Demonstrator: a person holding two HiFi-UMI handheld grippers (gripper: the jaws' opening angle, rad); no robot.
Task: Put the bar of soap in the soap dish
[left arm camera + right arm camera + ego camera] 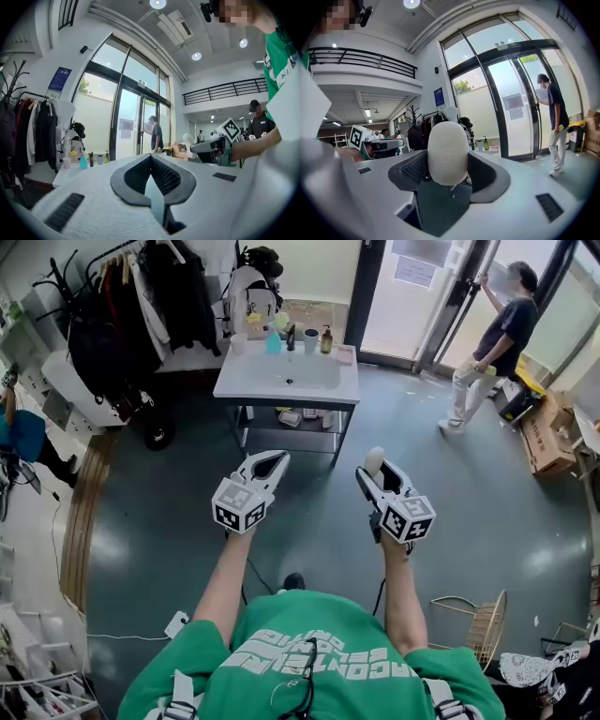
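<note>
Level: left tool [277, 458] closed, right tool [375, 476] gripping soap [374, 459].

soap [447, 151]: white oval bar, upright in right tool [375, 474] jaws | soap dish [345, 355]: pink, sink top [239, 381] r edge

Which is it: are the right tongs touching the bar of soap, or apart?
Touching. The right gripper view shows the right tongs clamped on both sides of the bar of soap.

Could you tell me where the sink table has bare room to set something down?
Bare: the counter left of the basin. Crowded: the back edge, lined with bottles, cups and the pink soap dish.
</note>
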